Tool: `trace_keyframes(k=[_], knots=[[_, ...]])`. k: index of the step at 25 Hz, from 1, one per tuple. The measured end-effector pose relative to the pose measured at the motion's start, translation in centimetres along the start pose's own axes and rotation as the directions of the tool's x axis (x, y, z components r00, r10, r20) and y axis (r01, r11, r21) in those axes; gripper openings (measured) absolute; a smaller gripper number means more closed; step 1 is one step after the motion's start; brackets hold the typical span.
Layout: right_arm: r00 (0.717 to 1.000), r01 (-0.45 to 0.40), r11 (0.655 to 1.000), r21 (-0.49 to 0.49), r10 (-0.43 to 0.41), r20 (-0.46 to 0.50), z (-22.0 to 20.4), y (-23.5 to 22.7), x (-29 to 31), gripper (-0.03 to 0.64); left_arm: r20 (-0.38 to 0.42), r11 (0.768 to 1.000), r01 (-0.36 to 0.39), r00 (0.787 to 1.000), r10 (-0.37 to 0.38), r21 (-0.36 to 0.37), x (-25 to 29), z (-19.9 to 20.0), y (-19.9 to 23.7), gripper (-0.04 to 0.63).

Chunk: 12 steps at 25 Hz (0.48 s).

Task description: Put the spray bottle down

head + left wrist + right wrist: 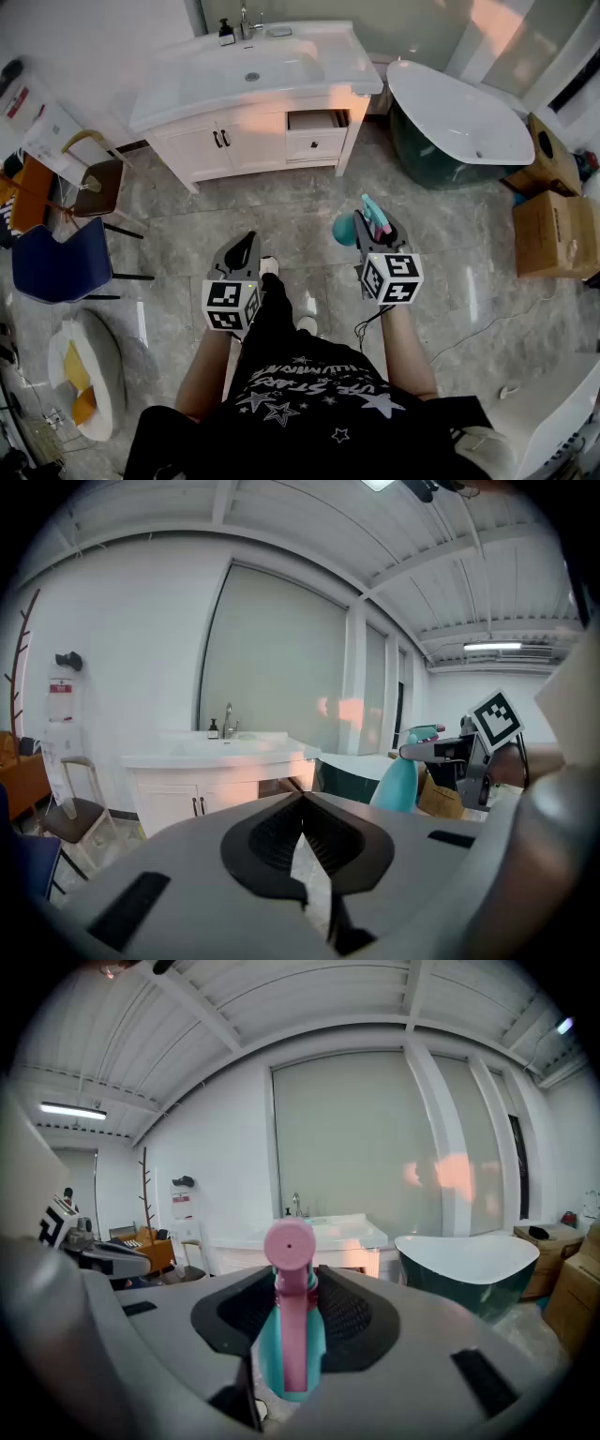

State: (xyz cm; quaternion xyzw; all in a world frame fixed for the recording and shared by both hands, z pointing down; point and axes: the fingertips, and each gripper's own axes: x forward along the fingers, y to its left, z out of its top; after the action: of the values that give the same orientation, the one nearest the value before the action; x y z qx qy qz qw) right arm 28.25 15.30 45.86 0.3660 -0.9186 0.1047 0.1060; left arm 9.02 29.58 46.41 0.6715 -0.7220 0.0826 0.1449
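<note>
A teal spray bottle [291,1335] with a pink nozzle sits between the jaws of my right gripper [292,1279], which is shut on its neck, nozzle toward the camera. In the head view the spray bottle [354,225] hangs from the right gripper [375,219] above the grey tiled floor, in front of the person. My left gripper [246,240] is held beside it to the left, shut with nothing in it; its jaws meet at the tip [302,799]. The left gripper view shows the spray bottle [398,782] off to the right in the right gripper [441,750].
A white vanity [187,103] with a sink and tap stands ahead, one drawer [316,122] pulled open. A white bathtub [459,112] is at the right, cardboard boxes [553,230] beyond it. A blue chair [56,262] and a brown chair [98,183] stand at the left.
</note>
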Motion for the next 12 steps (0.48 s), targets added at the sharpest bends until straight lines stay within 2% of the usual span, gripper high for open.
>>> trace_keyframes(k=[12], knots=[[1.0, 0.011, 1.0, 0.012, -0.011, 0.006, -0.3, 0.1, -0.8, 0.147, -0.001, 1.0, 0.005, 1.0, -0.005, 0.003, -0.9, -0.1, -0.3, 0.015]])
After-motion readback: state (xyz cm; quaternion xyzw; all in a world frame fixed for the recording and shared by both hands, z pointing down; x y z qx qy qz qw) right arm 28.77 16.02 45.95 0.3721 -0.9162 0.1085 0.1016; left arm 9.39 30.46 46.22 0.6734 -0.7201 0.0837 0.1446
